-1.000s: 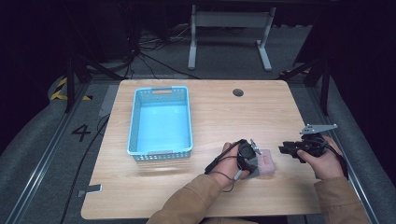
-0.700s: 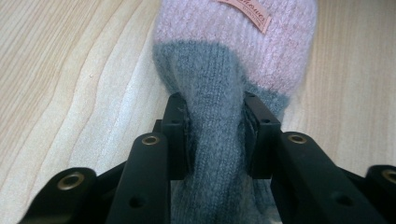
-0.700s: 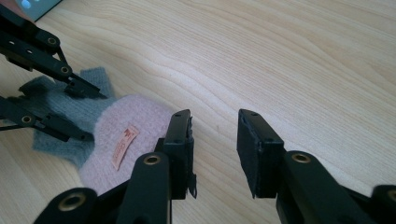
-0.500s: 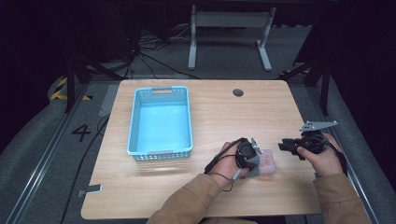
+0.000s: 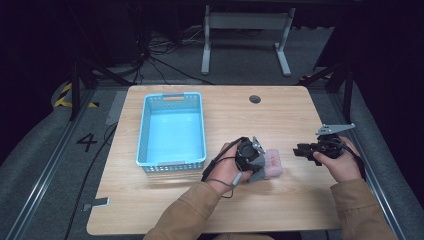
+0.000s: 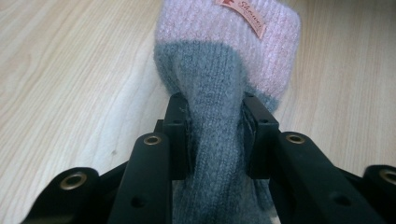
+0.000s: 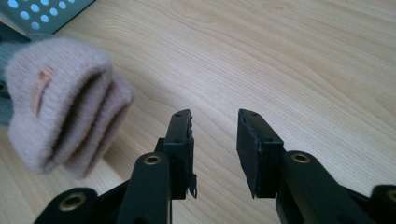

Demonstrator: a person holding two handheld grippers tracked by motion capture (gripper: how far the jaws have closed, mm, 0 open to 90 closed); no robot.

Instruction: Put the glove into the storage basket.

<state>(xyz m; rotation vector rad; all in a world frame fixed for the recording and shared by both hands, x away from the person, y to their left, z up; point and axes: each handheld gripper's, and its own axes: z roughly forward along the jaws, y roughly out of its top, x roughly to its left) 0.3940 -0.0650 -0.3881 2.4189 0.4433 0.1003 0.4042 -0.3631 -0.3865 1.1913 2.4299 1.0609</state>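
pinching the grey end of a pink-cuffed knit sock in the left gripper, jaws just closed; right gripper open beside it.

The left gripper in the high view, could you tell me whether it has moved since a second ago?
Yes, slightly. The left gripper, its jaws just closed on the grey and pink knitted item, has shifted a little toward the far edge, away from the table's near edge.

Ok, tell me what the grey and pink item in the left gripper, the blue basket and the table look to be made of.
Knitted item: soft fuzzy wool-like yarn, ribbed pink cuff, sewn label; the exact fibre can't be told.
Basket: probably moulded plastic, light blue, walls perforated with small holes.
Table: wood-grain top, smooth and matt, likely laminate rather than solid wood.
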